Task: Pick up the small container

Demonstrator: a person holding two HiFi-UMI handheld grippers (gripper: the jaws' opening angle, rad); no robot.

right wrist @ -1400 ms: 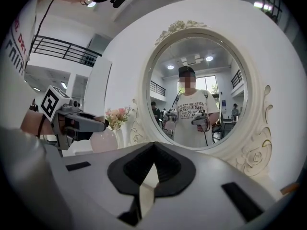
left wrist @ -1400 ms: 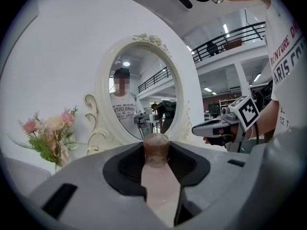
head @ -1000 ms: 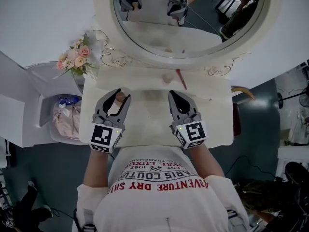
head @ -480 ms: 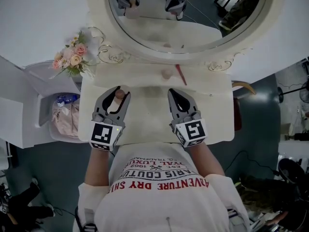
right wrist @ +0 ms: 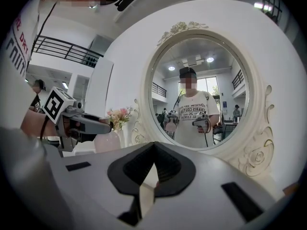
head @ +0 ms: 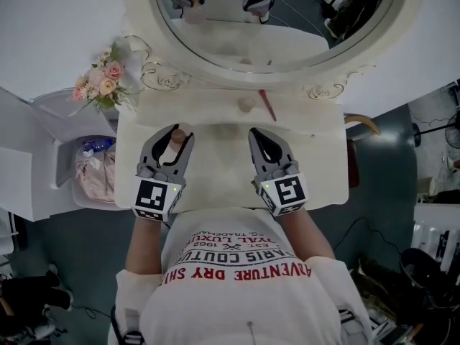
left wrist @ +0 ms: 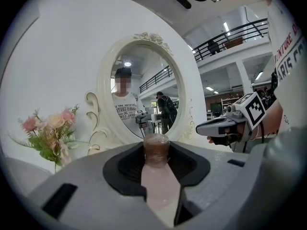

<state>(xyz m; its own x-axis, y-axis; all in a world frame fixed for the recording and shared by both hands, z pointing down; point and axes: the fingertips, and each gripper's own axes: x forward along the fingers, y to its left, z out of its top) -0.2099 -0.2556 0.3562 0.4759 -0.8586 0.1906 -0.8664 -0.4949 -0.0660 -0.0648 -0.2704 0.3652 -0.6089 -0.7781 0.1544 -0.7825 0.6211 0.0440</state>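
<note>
Over the white dressing table's [head: 316, 164] front-left edge, the left gripper [head: 177, 136] pinches the small pale-pink, brown-capped container [left wrist: 159, 176] mid-body, likely for a secure lift. The right gripper [head: 256, 136] sits closed and empty.

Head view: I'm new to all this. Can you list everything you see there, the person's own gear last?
table: one, cream, in front of the person
mirror: one, oval with an ornate cream frame, at the back of the table
flowers: one bunch, pink and peach, left of the mirror
red stick: one, lying on the table near the mirror
small round thing: one, pale, just left of the stick; too small to tell what it is
bin: one, white, on the floor left of the table, with a bag inside
small container: one, pink with a brown cap, in the left jaws
shirt: one, white with red print
left gripper: grey, jaws shut on the small container
right gripper: grey, jaws shut, empty
</note>
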